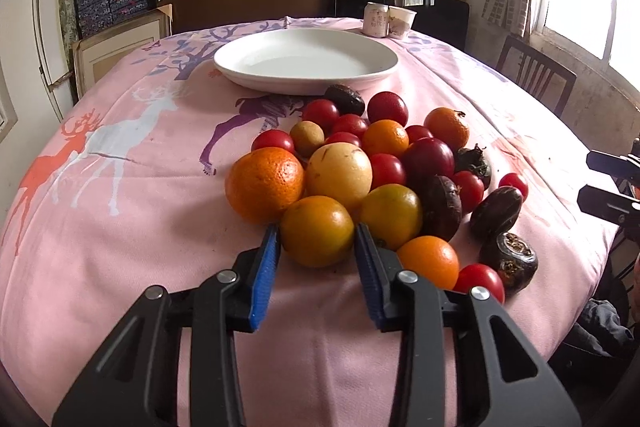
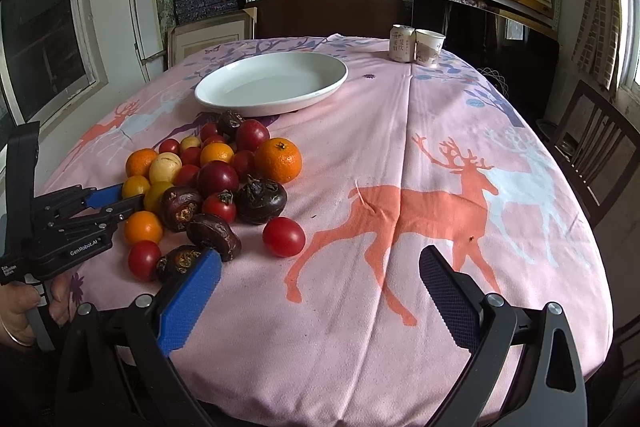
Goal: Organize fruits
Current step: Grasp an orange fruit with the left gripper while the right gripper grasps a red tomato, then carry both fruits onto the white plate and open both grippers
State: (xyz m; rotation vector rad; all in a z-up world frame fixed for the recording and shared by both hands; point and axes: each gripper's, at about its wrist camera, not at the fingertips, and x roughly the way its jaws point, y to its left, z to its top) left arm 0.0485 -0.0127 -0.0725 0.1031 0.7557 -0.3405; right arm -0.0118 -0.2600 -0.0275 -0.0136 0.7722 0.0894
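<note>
Table: round top under a soft pink cloth (image 2: 360, 115) printed with orange, white and purple deer; a seam runs down its middle.
Plate: smooth white oval plate (image 1: 306, 61) (shallow, glossy), toward the far edge of the table, bare inside.
Fruit pile: heaped on the cloth between the plate and the near edge, its farthest pieces just beside the plate's rim.
Textures: dimpled orange tangerines (image 1: 264, 185), glossy round red tomatoes (image 1: 386, 169), 1 pale yellow smooth globe (image 1: 339, 175), dark brown wrinkled water chestnuts (image 1: 496, 213).
Left gripper: left gripper (image 1: 316, 241), black frame with ribbed blue pads, clamped on the greenish-yellow citrus (image 1: 317, 230) at the near side of the pile; both pads press its flanks.
Right gripper: right gripper (image 2: 320, 269) stands wide apart, nothing between the jaws, over bare cloth near the table's near edge, the pile off to its left.
Loose tomato: 1 tomato (image 2: 283, 237) sits apart from the heap.
Far edge: a small can (image 2: 401, 43) touching a paper cup (image 2: 429, 47).
Hand: a hand (image 2: 24, 311) grips the left gripper's handle.
</note>
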